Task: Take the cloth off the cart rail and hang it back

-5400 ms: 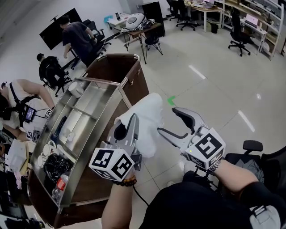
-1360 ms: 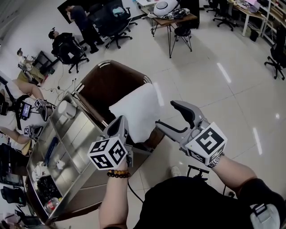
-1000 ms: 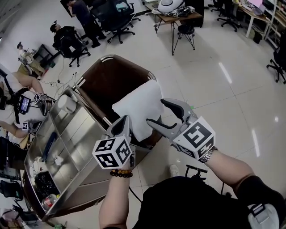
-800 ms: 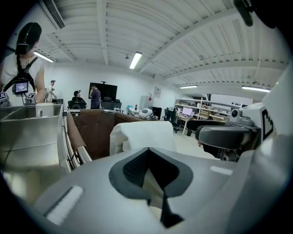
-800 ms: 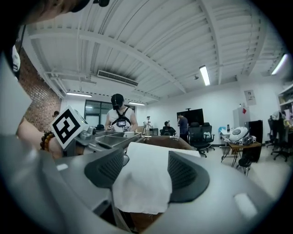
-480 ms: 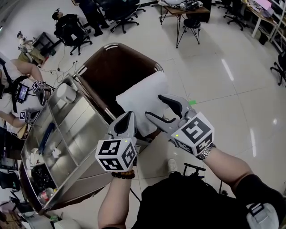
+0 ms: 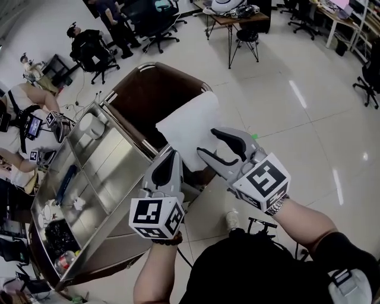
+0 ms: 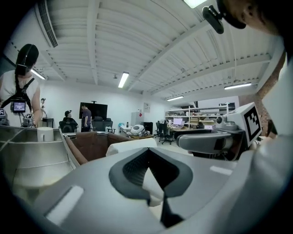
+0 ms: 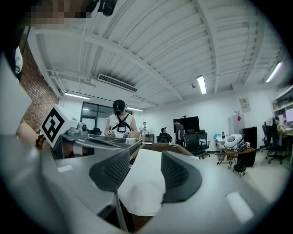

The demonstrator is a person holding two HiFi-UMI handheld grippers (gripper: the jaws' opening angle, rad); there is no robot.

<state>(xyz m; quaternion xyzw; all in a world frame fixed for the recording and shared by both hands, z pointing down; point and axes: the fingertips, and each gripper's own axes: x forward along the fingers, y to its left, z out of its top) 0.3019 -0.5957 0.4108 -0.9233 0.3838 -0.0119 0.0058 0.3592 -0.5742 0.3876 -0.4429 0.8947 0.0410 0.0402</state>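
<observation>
A white cloth (image 7: 187, 126) hangs over the brown bin end (image 7: 148, 95) of the steel cart, by its rail (image 7: 138, 141). My left gripper (image 7: 171, 157) is shut on the cloth's near left corner; in the left gripper view a white fold (image 8: 151, 182) shows between the closed pads. My right gripper (image 7: 208, 142) is at the cloth's near right edge. Its jaws have just been closing and still stand apart. In the right gripper view the cloth (image 9: 142, 180) lies between the two pads (image 9: 112, 170).
The steel cart (image 7: 89, 178) holds a paper roll (image 7: 88, 126), cups and small items in its trays. Seated people (image 7: 24, 101) and office chairs (image 7: 151, 18) are at the left and back. A table with a white device (image 7: 228, 7) stands behind. Glossy floor (image 7: 309, 107) spreads to the right.
The right gripper's jaws have narrowed around the cloth's edge. The left gripper has shifted slightly right and up, still holding the cloth's corner.
</observation>
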